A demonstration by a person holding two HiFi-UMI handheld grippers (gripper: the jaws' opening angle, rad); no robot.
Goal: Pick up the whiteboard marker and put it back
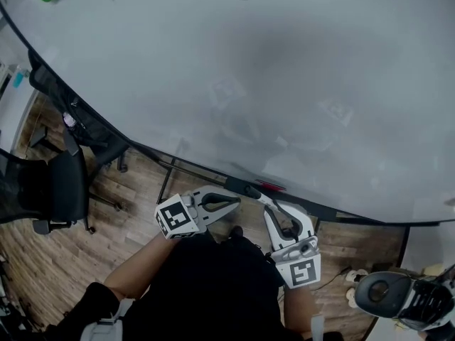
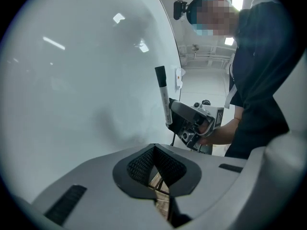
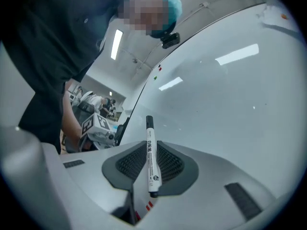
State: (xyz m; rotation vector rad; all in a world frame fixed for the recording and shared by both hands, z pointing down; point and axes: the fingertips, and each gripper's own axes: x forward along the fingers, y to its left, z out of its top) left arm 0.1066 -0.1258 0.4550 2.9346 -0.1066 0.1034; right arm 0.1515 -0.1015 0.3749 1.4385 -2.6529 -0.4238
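Pinched between the 2 pads of my right gripper (image 3: 149,152) is the whiteboard marker (image 3: 151,169), white-barrelled and lying along my fingers, its black cap sticking out past the fingertips. Just beyond that cap, and to the right of these fingers, runs the whiteboard (image 3: 230,95). It is close to the marker, but I cannot tell whether they touch. Off to the left of these fingers is my left gripper (image 2: 154,152), its 2 fingers pressed together at the tips with nothing between them, pointing toward the marker. Below both pairs of fingers lies the wood floor (image 1: 135,183), and well to the left of my left fingers stands a black office chair (image 1: 60,187).
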